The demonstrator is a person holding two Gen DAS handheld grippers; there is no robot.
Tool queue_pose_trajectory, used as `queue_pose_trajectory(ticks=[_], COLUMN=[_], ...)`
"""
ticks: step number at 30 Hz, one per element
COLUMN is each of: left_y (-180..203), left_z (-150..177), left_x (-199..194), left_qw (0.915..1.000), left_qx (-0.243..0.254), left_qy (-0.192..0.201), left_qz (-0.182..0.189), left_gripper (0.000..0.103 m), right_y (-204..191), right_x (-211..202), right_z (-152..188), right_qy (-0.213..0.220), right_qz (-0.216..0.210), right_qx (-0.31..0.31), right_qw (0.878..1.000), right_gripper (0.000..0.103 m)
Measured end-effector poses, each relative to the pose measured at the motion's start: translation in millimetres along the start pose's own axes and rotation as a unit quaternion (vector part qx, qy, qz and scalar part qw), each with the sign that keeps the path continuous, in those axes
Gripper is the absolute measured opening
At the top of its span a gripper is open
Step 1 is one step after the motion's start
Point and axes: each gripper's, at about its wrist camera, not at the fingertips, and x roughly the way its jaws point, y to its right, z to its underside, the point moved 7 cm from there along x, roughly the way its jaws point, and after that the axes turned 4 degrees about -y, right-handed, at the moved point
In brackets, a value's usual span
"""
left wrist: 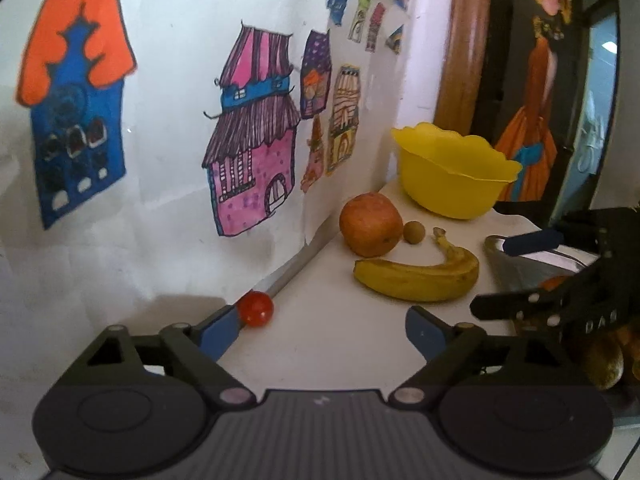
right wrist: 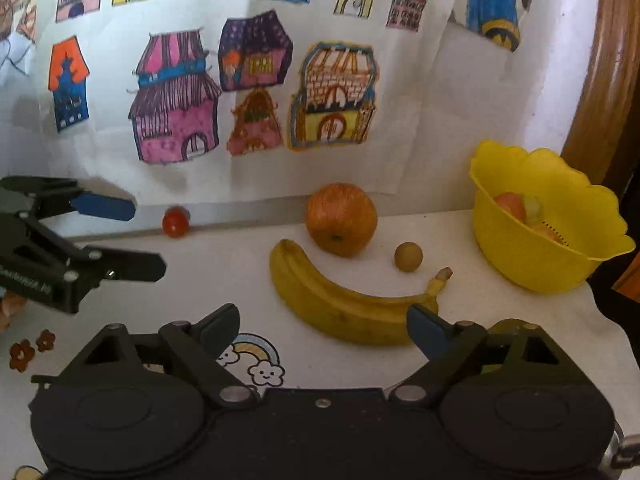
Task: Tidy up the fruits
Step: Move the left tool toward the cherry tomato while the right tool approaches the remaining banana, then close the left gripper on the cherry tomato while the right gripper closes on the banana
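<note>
Fruit laid out on white table (right wrist: 224,280) against wall papered with children's drawings of houses (right wrist: 176,96). Banana (right wrist: 344,308) lies curved at centre, stem end toward yellow bowl (right wrist: 552,216); apple (right wrist: 342,220) sits just behind it, near the wall; small round brownish fruit (right wrist: 409,257) between apple and bowl, touching neither. Bowl stands at far right corner and already contains a few fruit pieces, kind unclear. Cherry tomato (right wrist: 175,222) well apart to the left, at the wall's foot. Left gripper (left wrist: 320,330) spread wide, nothing between its fingers; its left blue pad (left wrist: 218,332) sits just beside the tomato (left wrist: 256,309), contact not certain. Right gripper (right wrist: 322,330) likewise wide open and empty, poised over near side of banana, right fingertip overlapping the stem end in its own view. Table surface carries rainbow-and-cloud sticker (right wrist: 256,360) near the right gripper.
</note>
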Motion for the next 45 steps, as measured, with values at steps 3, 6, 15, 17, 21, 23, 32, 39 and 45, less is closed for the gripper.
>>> queue_pose_trajectory(ticks=[3, 6, 15, 17, 21, 23, 32, 39, 45], left_y=[0.6, -0.2, -11.0, -13.3, -12.8, -13.1, -16.1, -15.7, -23.7], left_z=[0.1, 1.0, 2.2, 1.0, -1.4, -1.9, -2.5, -3.2, -1.7], left_x=[6.0, 12.7, 32.7, 34.6, 39.3, 41.7, 43.2, 44.5, 42.6], left_qw=[0.9999, 0.9995, 0.9946, 0.9930, 0.9909, 0.9899, 0.9880, 0.9881, 0.9855], left_qx=[-0.011, -0.024, -0.092, -0.106, -0.120, -0.126, -0.134, -0.134, -0.144], left_qy=[-0.003, -0.008, -0.017, -0.013, -0.009, -0.007, -0.002, -0.004, -0.005], left_qz=[-0.009, -0.017, -0.045, -0.049, -0.059, -0.065, -0.076, -0.076, -0.090], left_gripper=[0.087, 0.082, 0.076, 0.076, 0.076, 0.075, 0.056, 0.056, 0.032], right_y=[-3.4, -4.7, 2.0, 3.4, 2.4, 0.4, -6.8, -4.6, -13.6], right_x=[7.0, 14.7, 40.5, 46.5, 54.3, 57.4, 73.5, 76.4, 67.3], right_z=[-1.5, -5.2, -17.3, -16.6, -16.7, -18.1, -24.9, -28.6, -25.3], right_qy=[-0.002, -0.006, -0.036, -0.052, -0.068, -0.074, -0.099, -0.097, -0.085], right_qz=[-0.001, 0.001, 0.000, 0.003, 0.005, 0.003, -0.009, -0.022, -0.019], right_qx=[-0.019, -0.033, -0.046, -0.047, -0.052, -0.055, -0.066, -0.043, -0.056], right_qw=[1.000, 0.999, 0.998, 0.998, 0.996, 0.996, 0.993, 0.994, 0.995], right_gripper=[0.086, 0.084, 0.077, 0.077, 0.077, 0.077, 0.065, 0.060, 0.050])
